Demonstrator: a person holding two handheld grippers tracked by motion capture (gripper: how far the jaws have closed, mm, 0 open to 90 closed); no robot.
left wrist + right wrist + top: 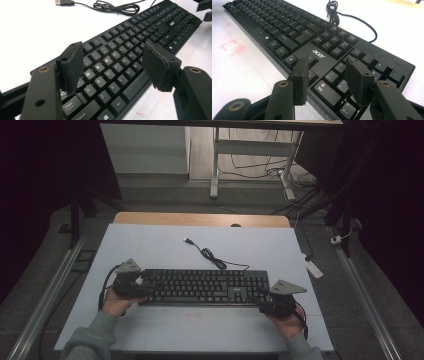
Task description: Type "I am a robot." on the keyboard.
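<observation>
I have the keyboard [202,286] lying flat at table centre, its cable [215,257] trailing toward 12 o'clock. My left gripper [113,67] at its 9 o'clock end and right gripper [328,80] at 3 o'clock both stand spread over the keys, pinching nothing, so I judge it set down.

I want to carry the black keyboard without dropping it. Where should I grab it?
Probably by its two short ends, one gripper from each side. The keyboard is long, flat and thin, lying level on the white table, so pinching both end edges should keep it balanced.
</observation>
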